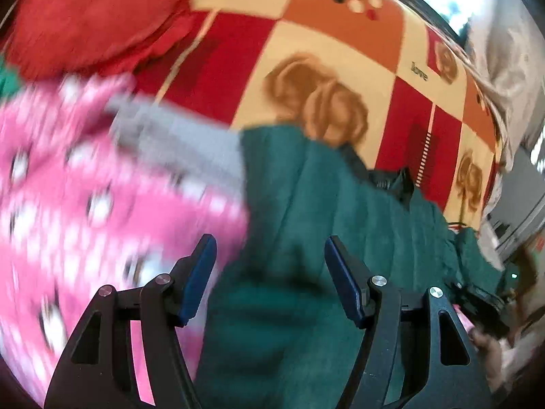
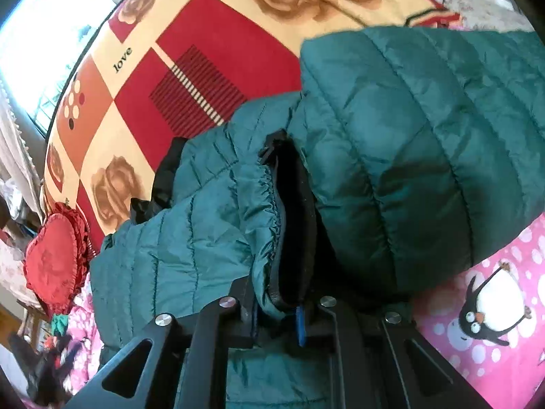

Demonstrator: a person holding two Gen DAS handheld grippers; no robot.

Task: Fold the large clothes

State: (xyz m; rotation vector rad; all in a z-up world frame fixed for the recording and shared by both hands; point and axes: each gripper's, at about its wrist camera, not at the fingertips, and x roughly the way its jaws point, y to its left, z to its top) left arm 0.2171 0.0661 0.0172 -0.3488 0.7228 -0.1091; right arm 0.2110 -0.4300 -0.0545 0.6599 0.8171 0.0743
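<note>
A teal quilted puffer jacket (image 2: 408, 143) is lying crumpled on the patterned blanket (image 2: 218, 34); its black-lined gathered edge is facing up.

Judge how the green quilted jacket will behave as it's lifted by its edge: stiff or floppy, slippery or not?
Probably floppy: the jacket bunches and folds over where the right gripper pinches its gathered edge. Its shiny quilted shell looks smooth, so it may slide on the patterned blanket or slip from a thin pinch. Puffy padding suggests it is light for its bulk.
</note>
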